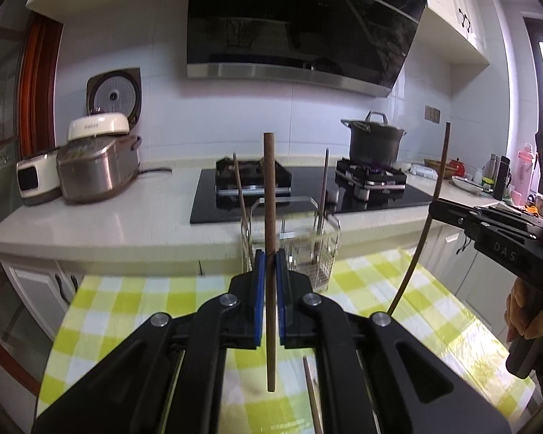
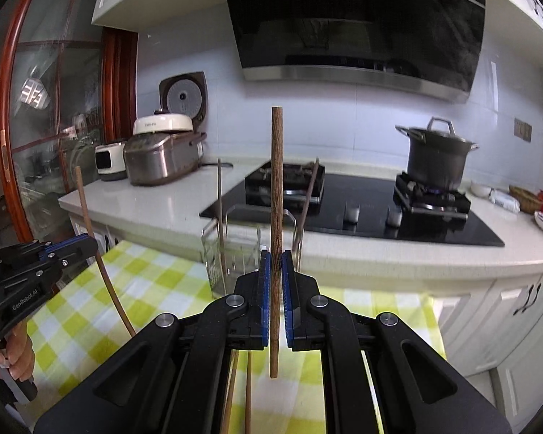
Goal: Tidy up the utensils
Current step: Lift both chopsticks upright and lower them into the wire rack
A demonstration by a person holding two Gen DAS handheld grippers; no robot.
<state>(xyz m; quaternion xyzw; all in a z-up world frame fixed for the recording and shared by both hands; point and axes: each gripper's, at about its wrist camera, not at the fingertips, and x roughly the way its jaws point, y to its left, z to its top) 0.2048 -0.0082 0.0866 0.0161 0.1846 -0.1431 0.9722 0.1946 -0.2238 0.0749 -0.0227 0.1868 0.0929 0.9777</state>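
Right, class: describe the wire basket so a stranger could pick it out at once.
Start at the black hob on the white counter. Just in front of it, on the green-checked cloth, stands the wire basket. It is the only see-through metal holder, with two chopsticks already standing in it.

The wire basket (image 1: 289, 246) stands on the checked table (image 1: 134, 300), before the stove counter (image 1: 126, 217).

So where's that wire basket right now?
The wire basket stands on the checked tablecloth at the table's far edge, before the counter, just beyond the left tongs.
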